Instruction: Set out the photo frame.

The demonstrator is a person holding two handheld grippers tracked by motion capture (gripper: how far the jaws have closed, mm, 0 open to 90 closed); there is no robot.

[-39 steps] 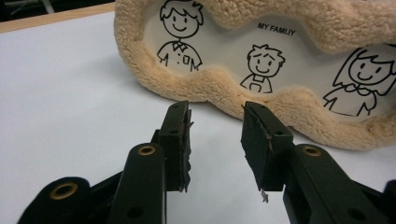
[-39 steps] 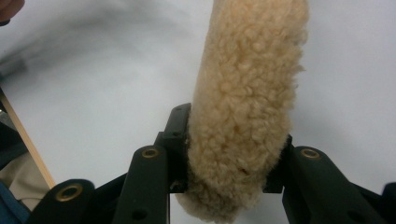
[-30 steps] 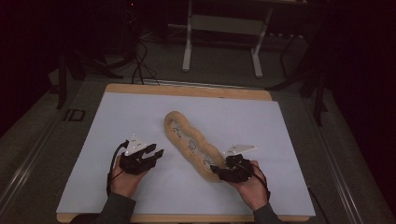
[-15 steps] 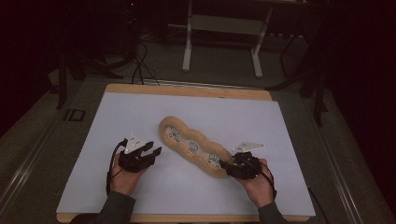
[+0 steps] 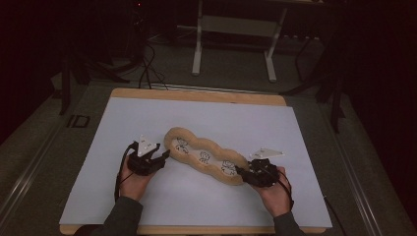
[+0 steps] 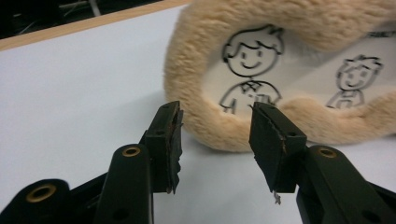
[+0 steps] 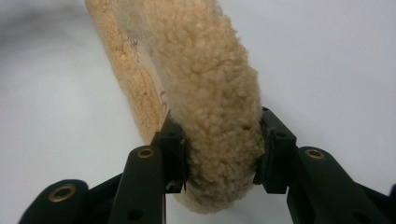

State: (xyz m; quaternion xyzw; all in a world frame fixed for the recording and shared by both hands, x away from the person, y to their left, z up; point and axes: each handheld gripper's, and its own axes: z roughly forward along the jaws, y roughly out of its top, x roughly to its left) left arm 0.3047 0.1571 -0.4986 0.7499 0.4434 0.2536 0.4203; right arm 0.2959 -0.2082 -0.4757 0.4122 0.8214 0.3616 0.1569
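Note:
A long tan plush pad (image 5: 206, 156) with cartoon figures drawn on its pale middle lies slantwise on the white table (image 5: 206, 123). My right gripper (image 5: 244, 174) is shut on the pad's near right end; in the right gripper view the fleecy rim (image 7: 219, 140) is squeezed between both jaws (image 7: 219, 156). My left gripper (image 5: 164, 156) stands open just short of the pad's left end. In the left gripper view its jaws (image 6: 217, 140) frame the furry edge (image 6: 205, 130) under a smiling figure, without touching it.
The white sheet rests on a wooden board (image 5: 196, 94) with its edge showing at the back. Beyond the table are a metal stand's legs (image 5: 233, 49) and cables (image 5: 147, 69) on a dark floor.
The pad has been dragged right and turned flatter across the table by my right gripper, which moved right. My left gripper has closed in on the pad's left end.

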